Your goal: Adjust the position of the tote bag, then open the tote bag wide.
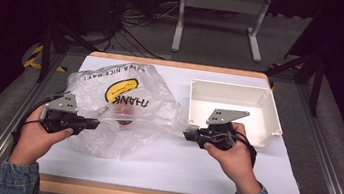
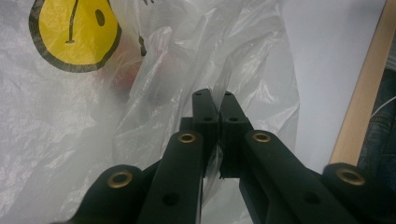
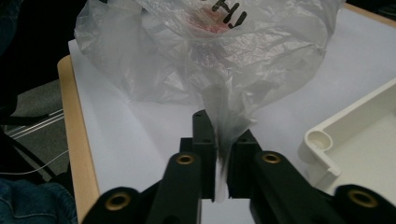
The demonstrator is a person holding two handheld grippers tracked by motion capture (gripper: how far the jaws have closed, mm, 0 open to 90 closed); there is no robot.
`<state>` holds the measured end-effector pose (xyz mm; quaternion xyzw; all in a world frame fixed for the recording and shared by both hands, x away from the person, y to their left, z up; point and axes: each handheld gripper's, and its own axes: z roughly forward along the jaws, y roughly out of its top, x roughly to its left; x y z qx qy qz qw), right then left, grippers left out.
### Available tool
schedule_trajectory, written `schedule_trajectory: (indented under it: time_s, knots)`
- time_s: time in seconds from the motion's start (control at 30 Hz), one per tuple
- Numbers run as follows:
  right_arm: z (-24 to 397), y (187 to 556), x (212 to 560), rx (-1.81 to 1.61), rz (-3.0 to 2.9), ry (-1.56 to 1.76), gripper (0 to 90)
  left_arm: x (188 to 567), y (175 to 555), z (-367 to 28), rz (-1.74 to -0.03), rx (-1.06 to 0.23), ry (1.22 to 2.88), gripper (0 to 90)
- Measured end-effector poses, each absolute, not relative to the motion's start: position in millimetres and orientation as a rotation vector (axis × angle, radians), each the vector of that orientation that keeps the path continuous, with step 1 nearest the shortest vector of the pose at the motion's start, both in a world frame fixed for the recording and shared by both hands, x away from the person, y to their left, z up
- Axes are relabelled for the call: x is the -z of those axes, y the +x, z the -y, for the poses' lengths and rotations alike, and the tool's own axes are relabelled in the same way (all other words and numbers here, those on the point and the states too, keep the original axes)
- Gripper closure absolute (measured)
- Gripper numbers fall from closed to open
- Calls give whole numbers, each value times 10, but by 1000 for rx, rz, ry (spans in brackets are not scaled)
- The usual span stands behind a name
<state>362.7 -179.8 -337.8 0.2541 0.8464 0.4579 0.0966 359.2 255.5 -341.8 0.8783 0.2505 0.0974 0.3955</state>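
On the white-covered table (image 1: 161,166) lies our clear plastic bag (image 1: 123,106), left of the white tray (image 1: 260,101). We clamp its film with both: left gripper (image 2: 215,100) and right gripper (image 3: 219,126), jaws closed.

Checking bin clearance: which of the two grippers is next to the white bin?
The right gripper, beside the white bin; the left gripper holds the bag's far side.

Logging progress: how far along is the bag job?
Done: both grippers have a pinch on the plastic bag, left gripper and right gripper on opposite edges. In hand: bag held stretched between them. Left: something red sits inside the bag; the white tray holds nothing.
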Motion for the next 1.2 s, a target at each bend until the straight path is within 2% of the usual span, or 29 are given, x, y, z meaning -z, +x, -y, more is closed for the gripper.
schedule_trajectory:
  time_s: [0.03, 0.17, 0.3, 0.73, 1.2]
  knots:
    - [1798, 3627, 3378, -1356, -2507, 753, 669, 3416, 3592, -2554, -636, -247, 2226, 882]
    - [1789, 3629, 3343, -1371, -2412, 785, 339, 3397, 3597, -2551, -628, -268, 2208, 883]
    - [1733, 3613, 3296, -1381, -2362, 752, 192, 3353, 3590, -2527, -616, -295, 2184, 893]
    - [1394, 3716, 3074, -1344, -2300, 562, 98, 3265, 3604, -2459, -602, -362, 2112, 898]
    - [904, 4080, 3260, -1198, -2400, 467, 81, 3231, 3580, -2378, -565, -368, 2087, 897]
